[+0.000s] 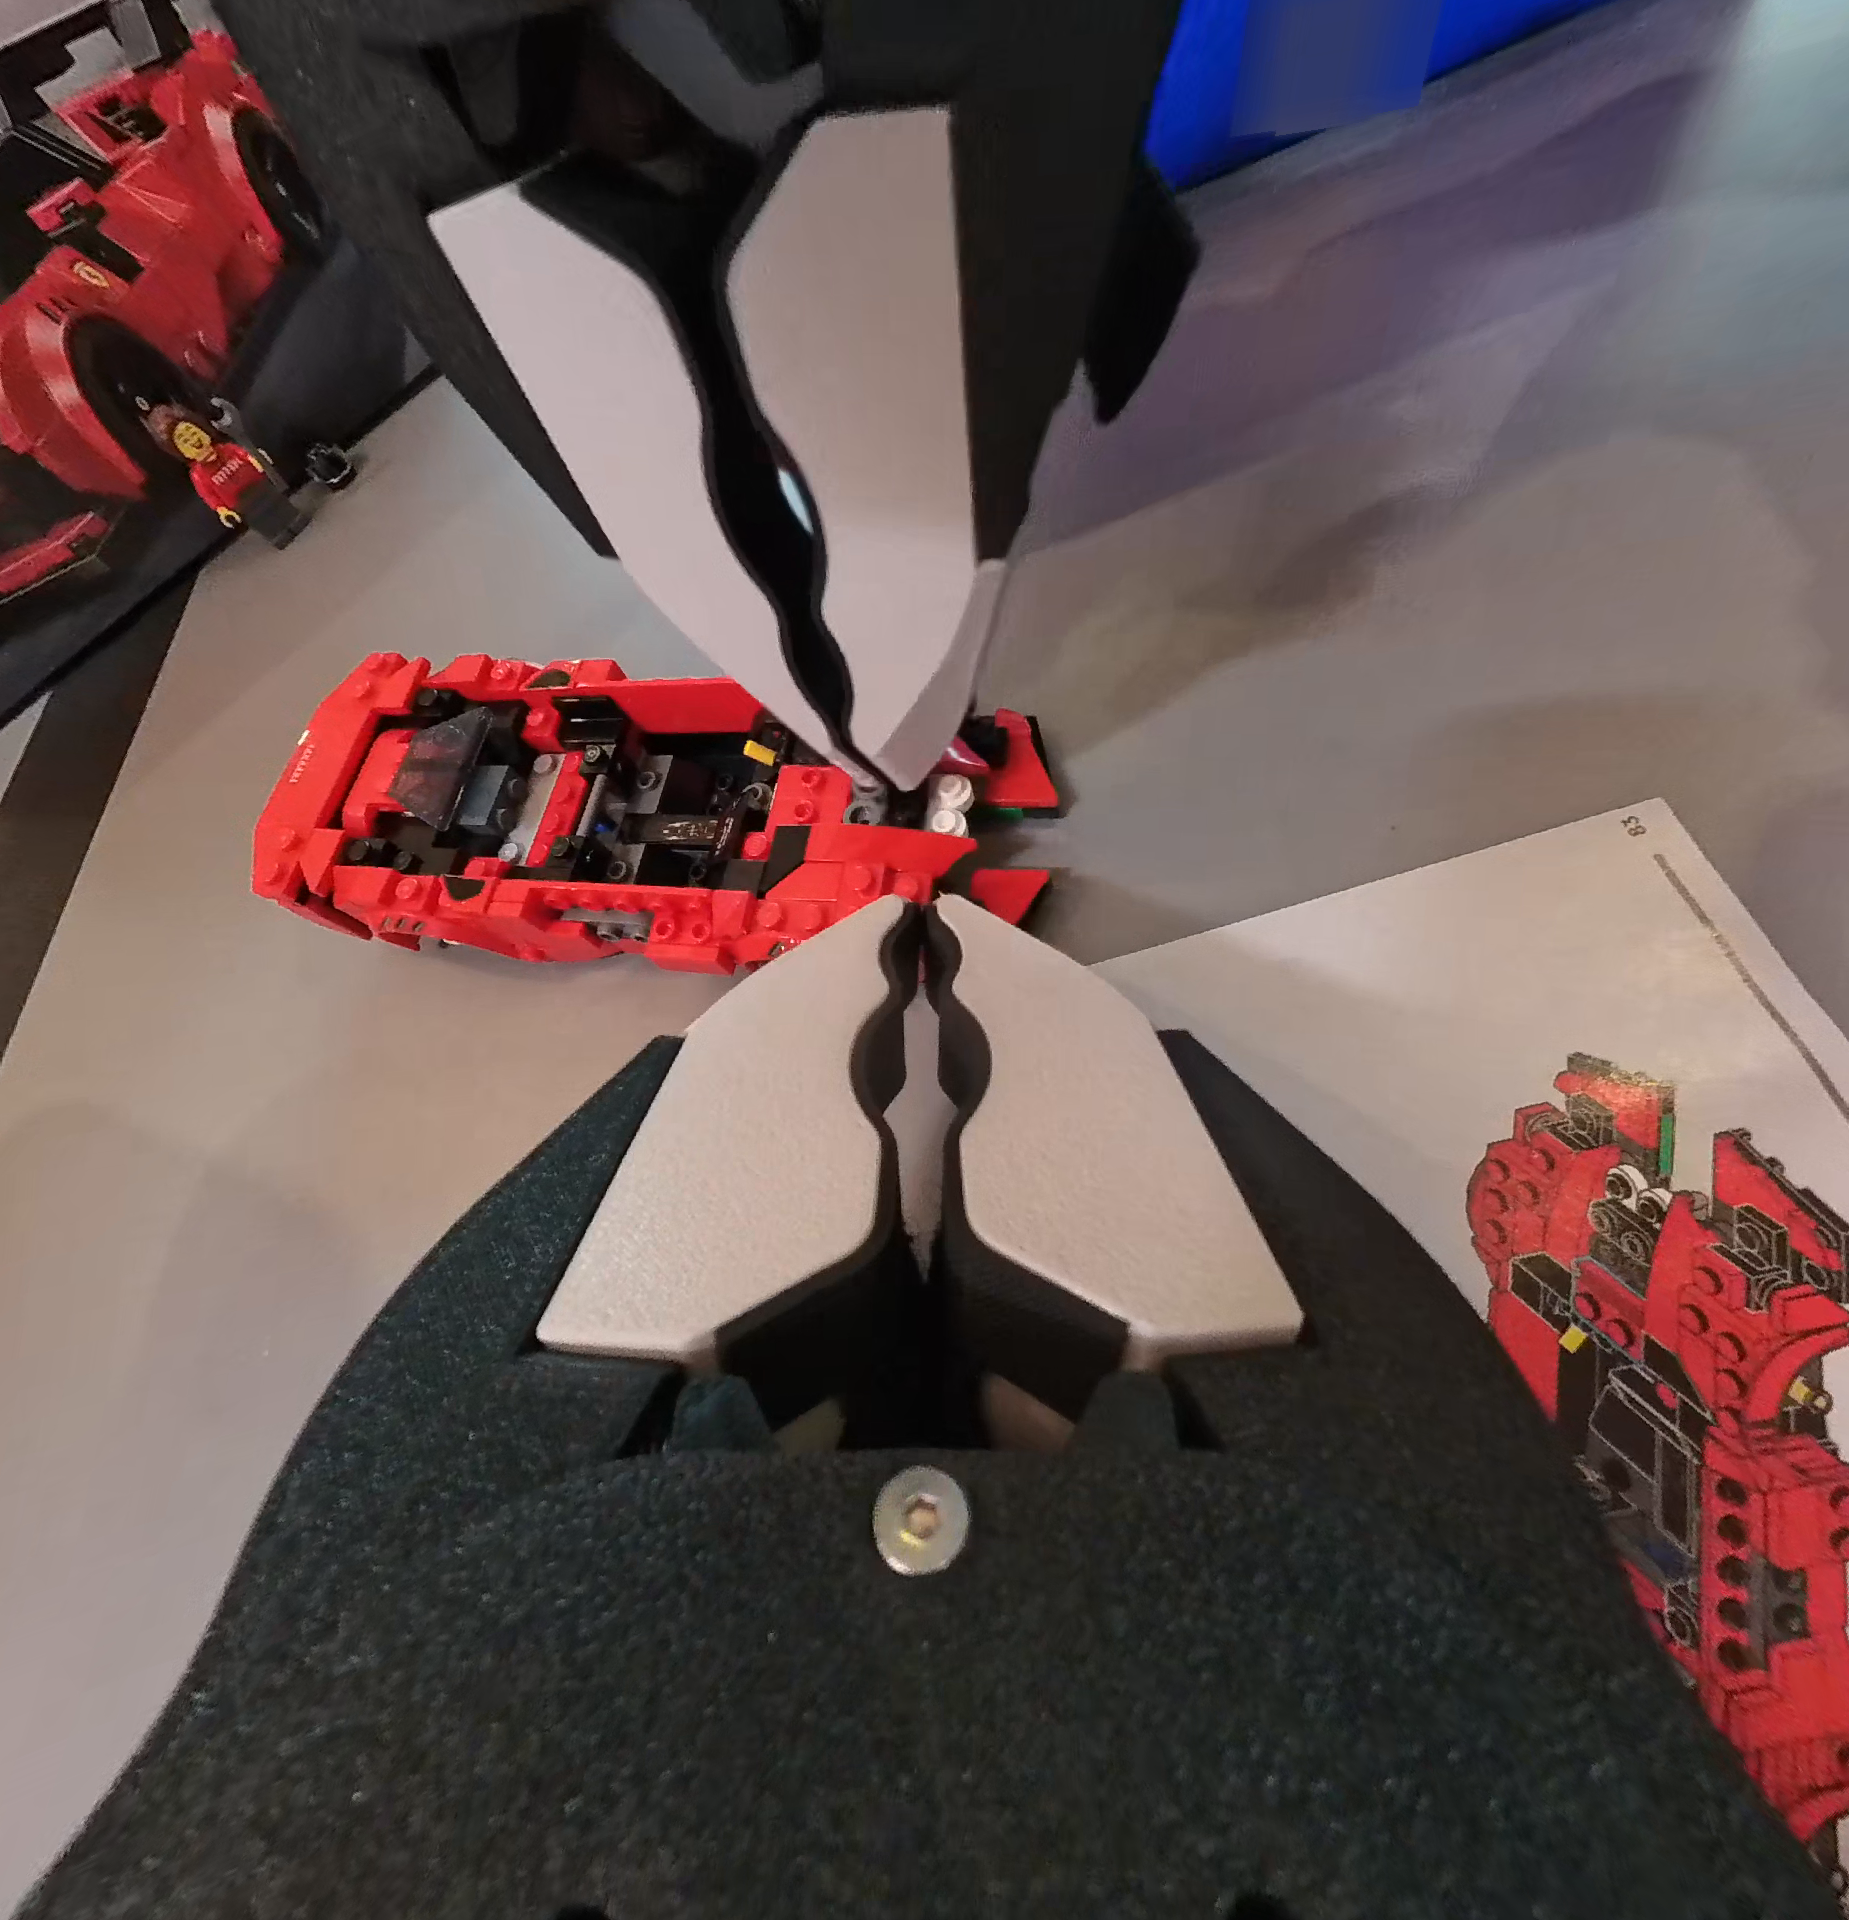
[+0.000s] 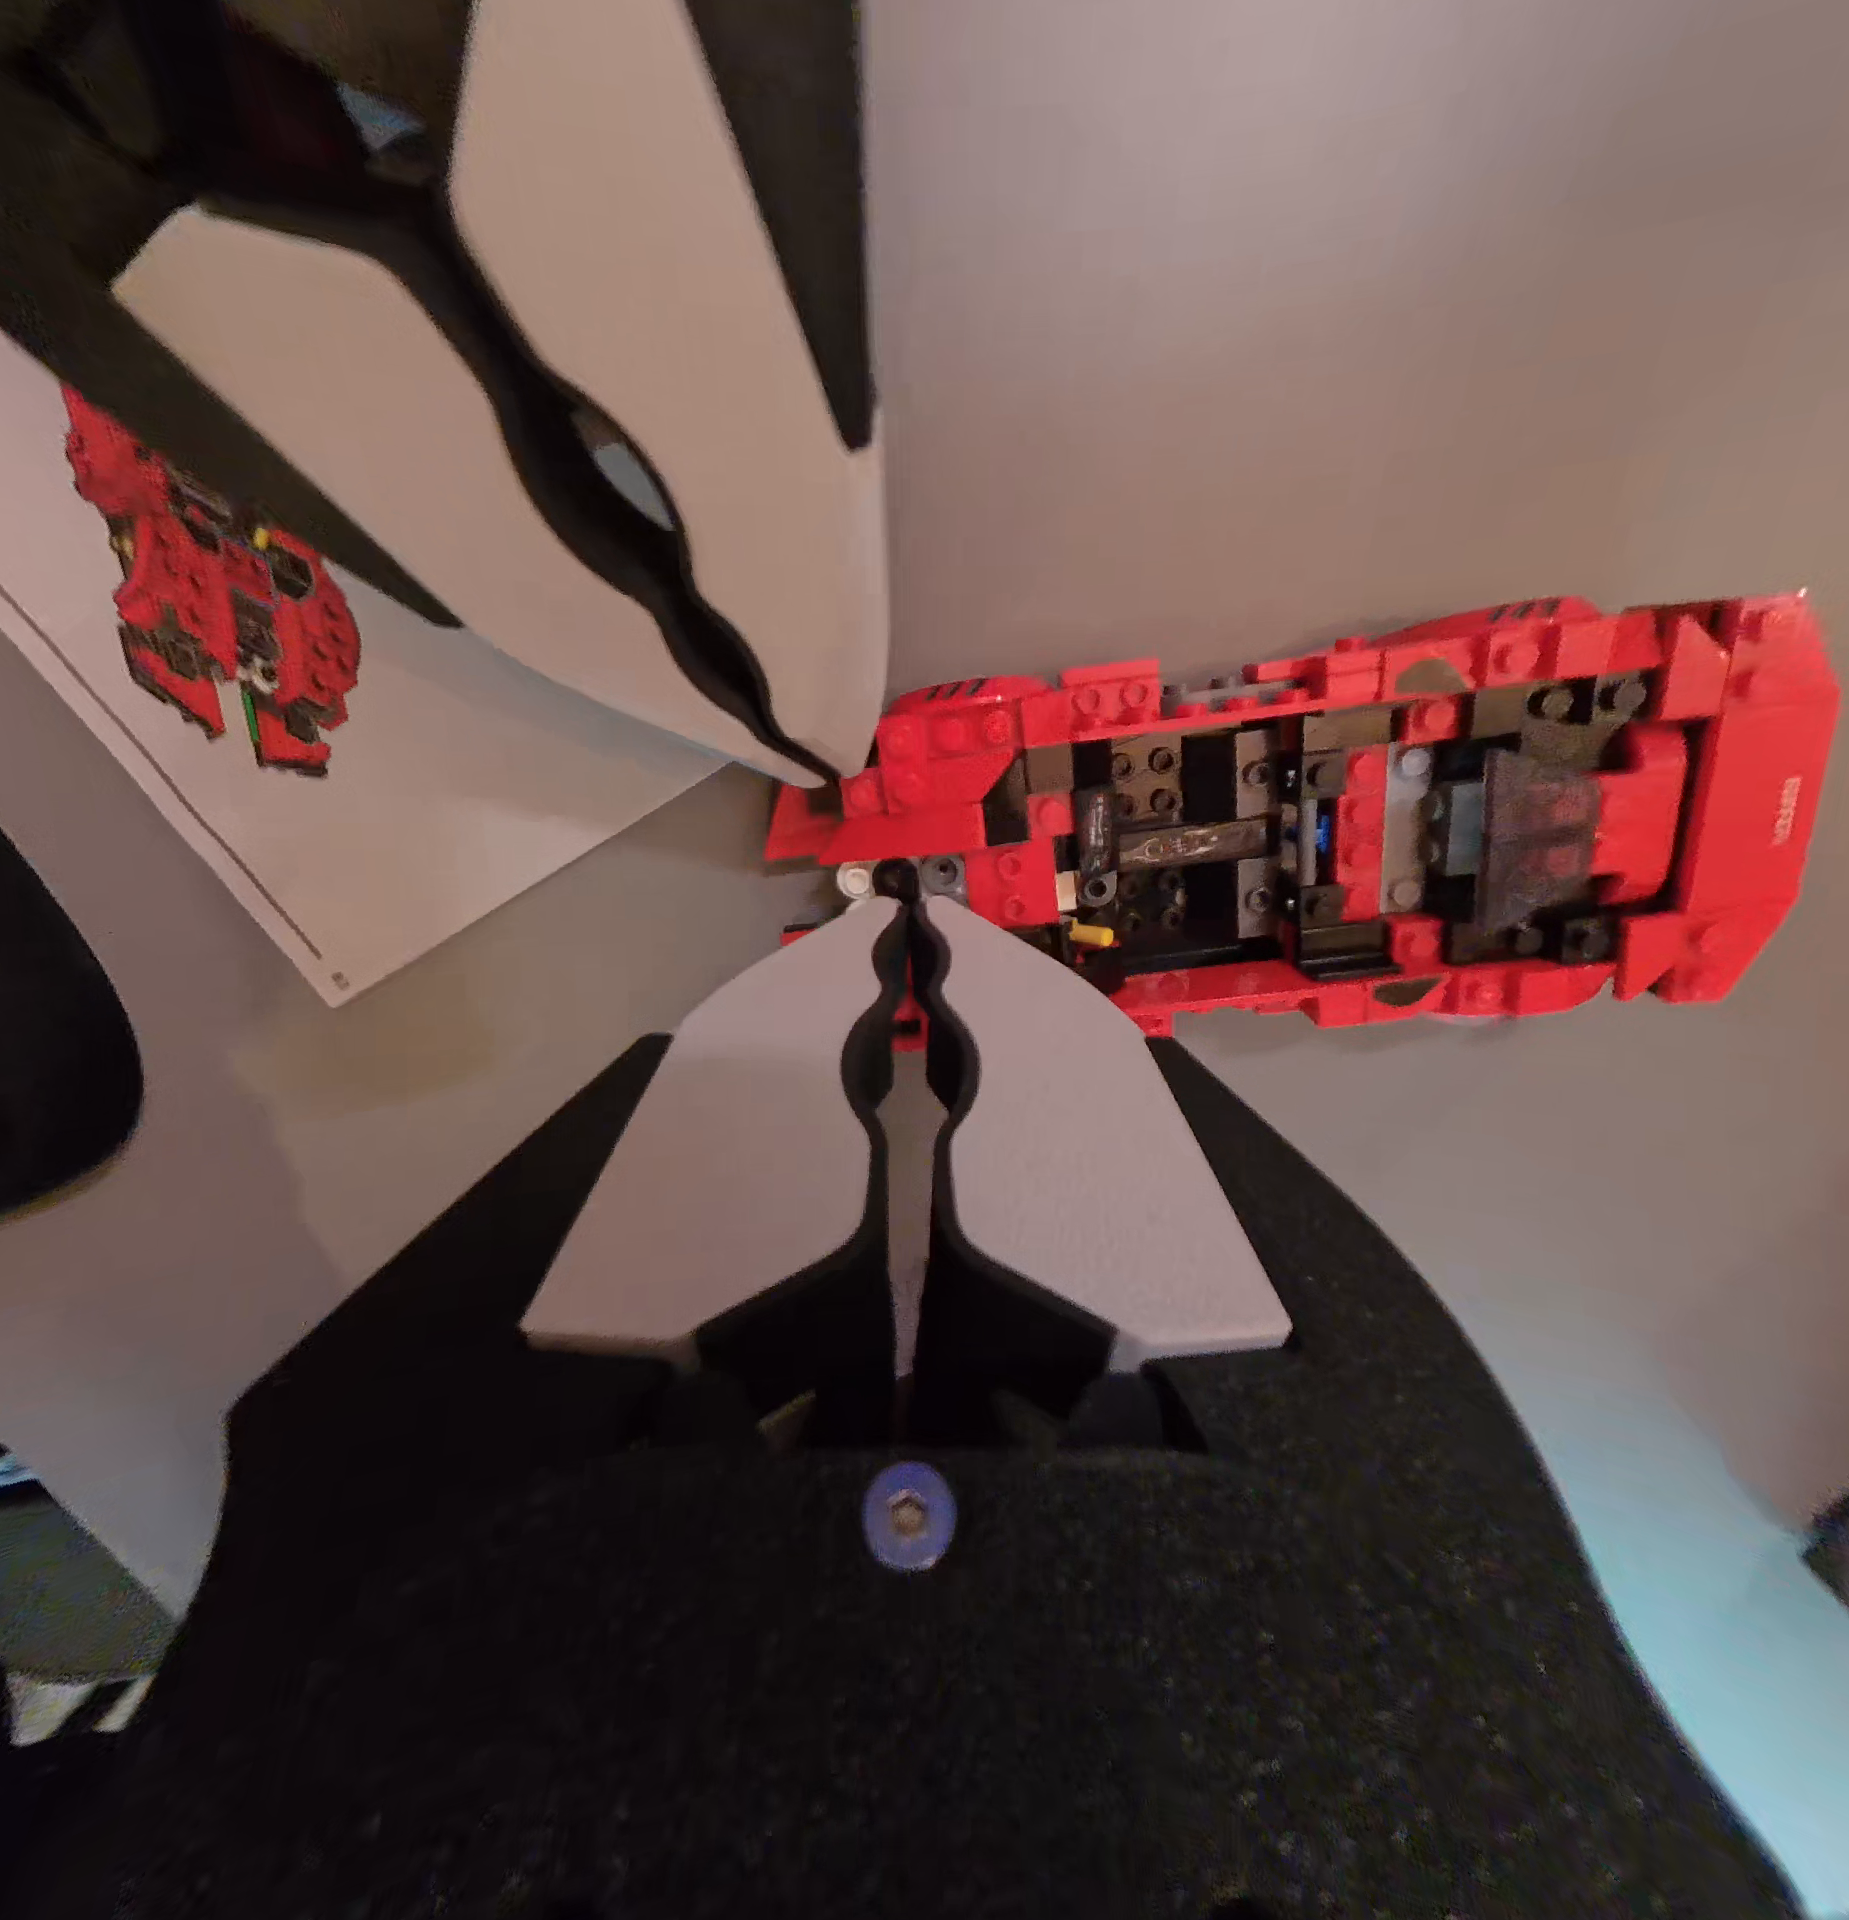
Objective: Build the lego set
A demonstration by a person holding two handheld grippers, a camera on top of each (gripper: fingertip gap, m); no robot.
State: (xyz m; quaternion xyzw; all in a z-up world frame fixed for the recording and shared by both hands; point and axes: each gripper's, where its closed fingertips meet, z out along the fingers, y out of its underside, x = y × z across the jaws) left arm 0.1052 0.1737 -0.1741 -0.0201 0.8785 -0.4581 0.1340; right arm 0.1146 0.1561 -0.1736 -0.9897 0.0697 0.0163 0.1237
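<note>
A part-built red and black lego car [image 1: 587, 831] lies on the grey table [image 1: 172, 1143], open on top; it also shows in the right wrist view [image 2: 1315, 831]. My left gripper [image 1: 920, 914] is shut, with its tips against the red near corner of the car's end. It enters the right wrist view [image 2: 821, 774] from the upper left. My right gripper [image 2: 904, 906] is shut, with its tips at a small black round piece [image 2: 892, 878] beside white and grey studs on the same end. It comes down from above in the left wrist view [image 1: 878, 774]. I cannot tell if either grips a piece.
An open instruction page [image 1: 1367, 1039] with a picture of the car lies beside the car's end; it also shows in the right wrist view [image 2: 432, 831]. The set's box [image 1: 120, 260] stands at the far left, with a small black piece [image 1: 328, 462] near it. A blue object [image 1: 1315, 62] is far back.
</note>
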